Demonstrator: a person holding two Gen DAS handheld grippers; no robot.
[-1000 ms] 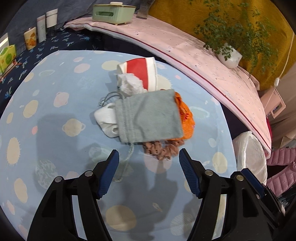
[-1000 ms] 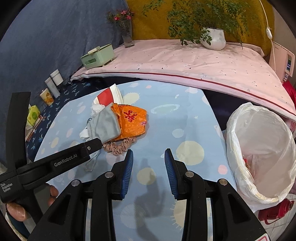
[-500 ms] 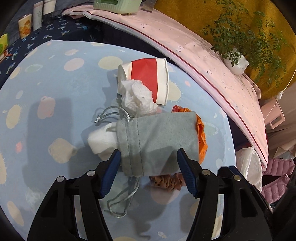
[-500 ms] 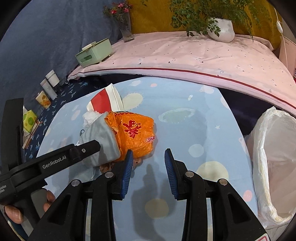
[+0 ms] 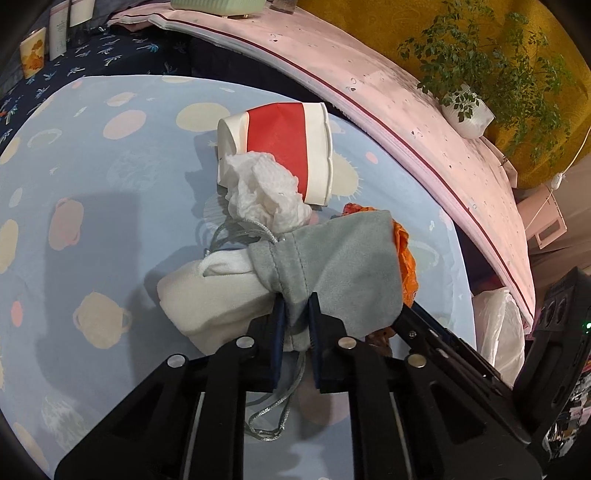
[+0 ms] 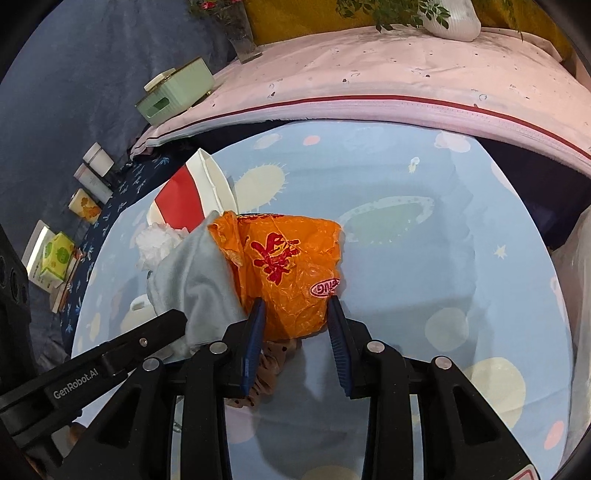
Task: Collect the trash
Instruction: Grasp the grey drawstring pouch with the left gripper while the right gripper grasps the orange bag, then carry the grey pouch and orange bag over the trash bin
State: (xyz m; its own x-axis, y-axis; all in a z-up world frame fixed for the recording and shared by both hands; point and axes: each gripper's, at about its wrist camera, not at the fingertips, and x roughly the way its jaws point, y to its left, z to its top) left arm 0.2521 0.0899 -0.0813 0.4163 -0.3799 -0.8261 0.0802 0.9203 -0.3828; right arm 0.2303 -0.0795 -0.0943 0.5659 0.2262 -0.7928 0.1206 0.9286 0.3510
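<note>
My left claw [image 5: 295, 325]: pinching the near edge of the soft grey drawstring pouch [image 5: 343, 266], mid-pile on the blue planet-print table [image 5: 110, 206]. My right claw [image 6: 295, 325]: spread, blue pads either side of the crumpled orange plastic wrapper [image 6: 288, 273], beside the tipped red-and-white paper cup [image 5: 284, 147]

A round counter [image 6: 424, 258] wears a pale blue cloth printed with planets and suns. Behind it runs a pink-covered ledge [image 6: 388, 74] edged with a red stripe, carrying a mint-green box [image 6: 173, 92] and a white potted plant [image 5: 469, 114] (leafy, trailing). A mustard-yellow wall [image 5: 406, 22] stands behind; a dark blue drape [image 6: 74, 74] hangs at left.
</note>
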